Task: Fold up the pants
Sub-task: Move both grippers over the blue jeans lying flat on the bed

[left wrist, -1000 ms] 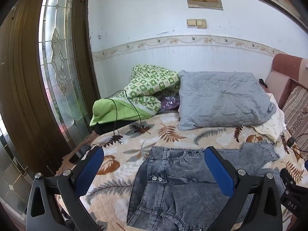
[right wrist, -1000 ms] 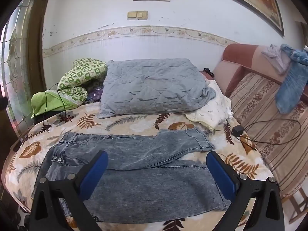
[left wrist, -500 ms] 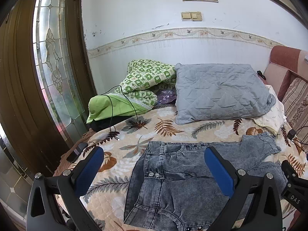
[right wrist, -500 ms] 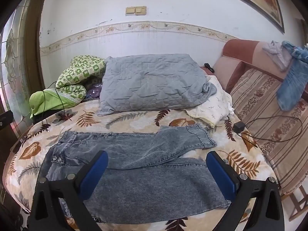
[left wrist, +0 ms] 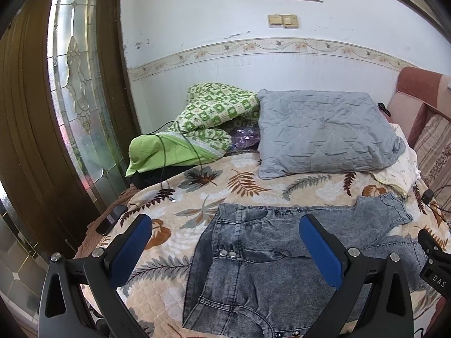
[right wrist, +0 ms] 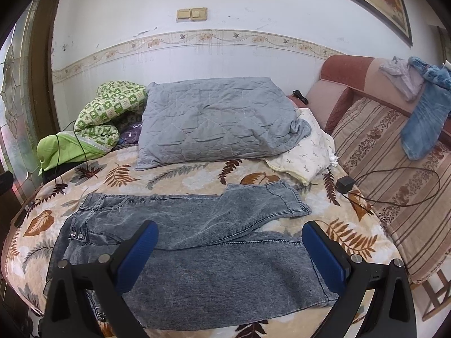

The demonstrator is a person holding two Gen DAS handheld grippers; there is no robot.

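Spread across a leaf-print bed cover (right wrist: 180, 177), lower centre of frame: grey denim pants (right wrist: 197, 242), waistband at left, one leg angled toward the upper right. Behind, a grey pillow (right wrist: 214, 121). Low in frame, left gripper (left wrist: 225, 242) and right gripper (right wrist: 229, 246), spread wide, holding nothing.

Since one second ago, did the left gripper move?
Yes. The left gripper pulled back and up from the bed: the pillow sits lower and the pants show more.
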